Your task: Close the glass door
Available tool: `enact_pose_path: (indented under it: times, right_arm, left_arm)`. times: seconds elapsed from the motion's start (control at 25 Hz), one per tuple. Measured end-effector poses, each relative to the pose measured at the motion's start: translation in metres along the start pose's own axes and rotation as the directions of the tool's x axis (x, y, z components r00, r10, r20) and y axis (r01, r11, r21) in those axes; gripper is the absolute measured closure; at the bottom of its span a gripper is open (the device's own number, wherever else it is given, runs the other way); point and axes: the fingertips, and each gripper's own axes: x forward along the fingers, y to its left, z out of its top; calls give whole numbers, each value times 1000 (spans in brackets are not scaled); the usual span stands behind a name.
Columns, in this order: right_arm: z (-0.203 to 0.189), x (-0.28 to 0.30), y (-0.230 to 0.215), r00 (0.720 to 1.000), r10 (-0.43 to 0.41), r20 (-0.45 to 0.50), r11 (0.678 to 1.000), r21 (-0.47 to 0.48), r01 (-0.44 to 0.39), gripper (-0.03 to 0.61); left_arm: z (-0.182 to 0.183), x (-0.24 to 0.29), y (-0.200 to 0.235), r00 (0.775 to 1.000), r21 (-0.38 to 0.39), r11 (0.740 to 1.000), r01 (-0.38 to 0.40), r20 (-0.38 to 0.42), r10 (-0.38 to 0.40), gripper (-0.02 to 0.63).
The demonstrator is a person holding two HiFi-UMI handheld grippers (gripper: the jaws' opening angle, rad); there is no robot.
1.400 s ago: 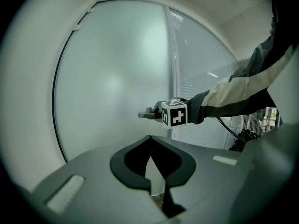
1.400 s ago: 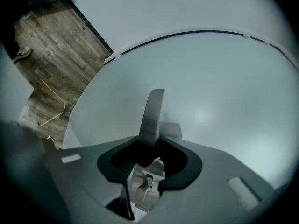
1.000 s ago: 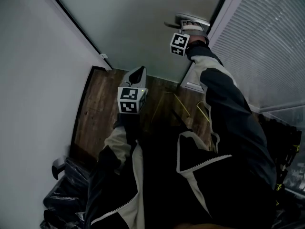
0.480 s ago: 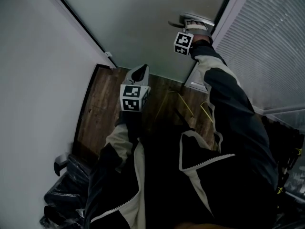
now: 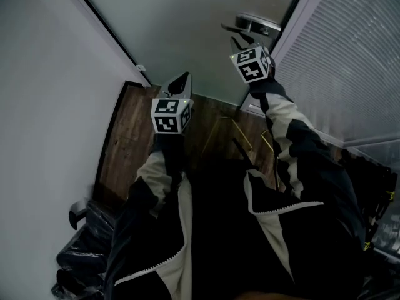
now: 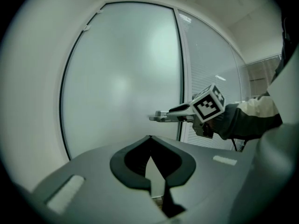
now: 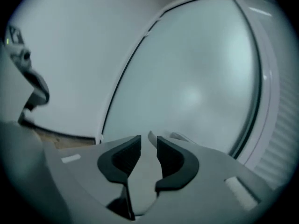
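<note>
Door point(image 5: 187, 24): frosted glass, dark seal round the edge, straight ahead of the person. It looks flush in its frame on the handle side; I can't make out a gap. The handle point(image 5: 252, 24) is a grey lever on the door's right edge, lying roughly level and pointing in across the glass.

Right gripper point(image 5: 236, 42): just below the handle, pointing at the door. Its fingers point(image 7: 122, 160) stand at a narrow gap with the pads parallel, clamping nothing. In the right gripper view the lever's end shows just past the fingertips, not between the pads. I can't tell whether a tip touches the lever. The marker cube sits just behind the fingers, and a dark sleeve with pale panels runs back from there.

Left gripper point(image 5: 182, 80): well left of the handle and lower, in front of the door's bottom edge, pointing at the glass. Its fingers point(image 6: 128, 164) meet at the tips and hold nothing. It's clear of the door and the handle.

Around the door:
- Wall point(image 5: 44, 105): plain white, butting against the door's left edge.
- Blinds point(image 5: 350, 61): behind a glazed panel right of the handle edge.
- Floor point(image 5: 128, 149): dark wood planks at the door's foot.
- Bag point(image 5: 84, 255): black and crumpled, on the floor by the wall, well back from the door.
</note>
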Motion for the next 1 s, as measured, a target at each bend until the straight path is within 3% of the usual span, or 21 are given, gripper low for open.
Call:
enact_pose_path:
  times: [0.12, 0.2, 0.28, 0.4, 0.6, 1.0]
  right_arm:
    - [20, -36, 26, 992, 60, 109, 968, 235, -84, 516]
    - [28, -57, 40, 984, 78, 158, 936, 329, -127, 574]
    - [32, -72, 54, 979, 86, 182, 908, 389, -152, 575]
    - [28, -83, 69, 982, 85, 168, 900, 411, -148, 577]
    - [20, -90, 78, 991, 67, 120, 914, 391, -109, 578]
    - [20, -92, 78, 992, 49, 116, 926, 367, -89, 578]
  left_arm:
    - [13, 7, 1, 999, -4, 1000, 15, 28, -15, 609]
    - [23, 11, 0, 998, -4, 1000, 31, 49, -30, 609]
    - [29, 12, -2, 997, 2, 999, 45, 62, -45, 609]
    - [35, 13, -5, 996, 15, 998, 55, 73, -56, 609]
    - [38, 9, -9, 994, 18, 998, 65, 83, -66, 609]
    - [43, 8, 0, 994, 5, 999, 49, 102, -49, 609]
